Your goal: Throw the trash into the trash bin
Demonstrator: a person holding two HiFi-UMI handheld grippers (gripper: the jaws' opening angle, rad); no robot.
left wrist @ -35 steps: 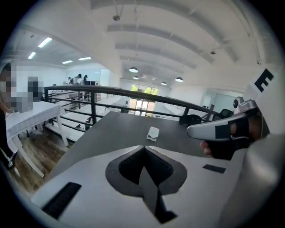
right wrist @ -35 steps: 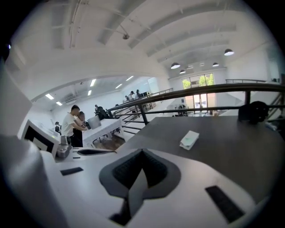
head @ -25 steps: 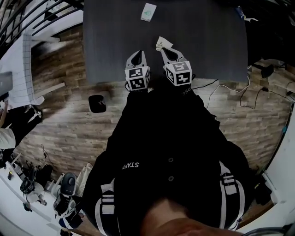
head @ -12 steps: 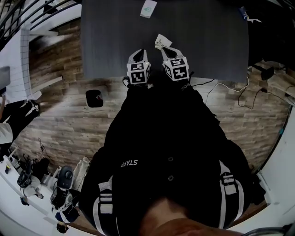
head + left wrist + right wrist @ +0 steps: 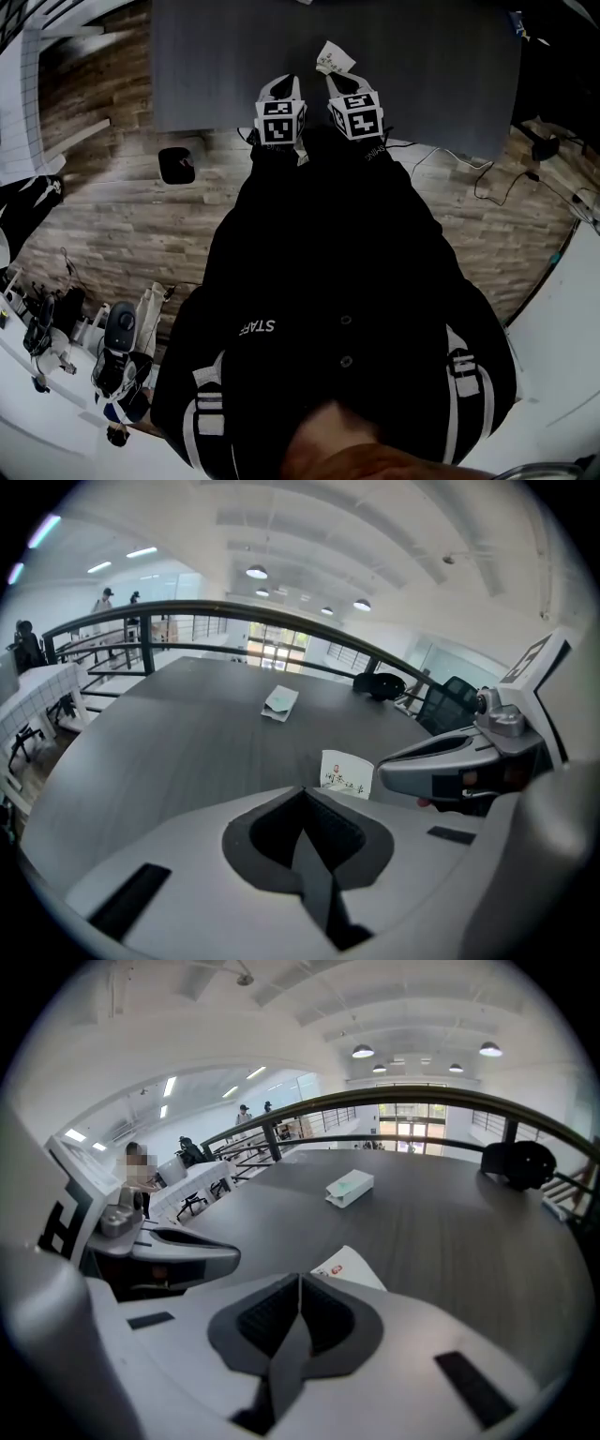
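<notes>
A white printed paper scrap [image 5: 333,61] [image 5: 345,772] [image 5: 349,1267] lies on the dark grey table [image 5: 431,75]. My right gripper [image 5: 343,82] [image 5: 300,1279] is shut with nothing in the seam. The scrap sits just past its tip, and I cannot tell whether they touch. My left gripper [image 5: 279,86] [image 5: 305,794] hovers alongside to the left, also shut and empty. Farther back on the table lies a small white and green box [image 5: 279,702] [image 5: 349,1188]. A small black container [image 5: 176,165] stands on the wooden floor, left of the table's near edge.
A black rounded object [image 5: 380,682] [image 5: 517,1163] rests at the table's far edge by a railing [image 5: 187,611]. Cables [image 5: 487,173] trail over the floor at the right. White desks and bags [image 5: 122,347] crowd the left side. My dark jacket fills the lower head view.
Both grippers have sunk toward the table, still side by side and shut. The head view has shifted, so the box has slid off the top edge. The paper scrap has stayed put.
</notes>
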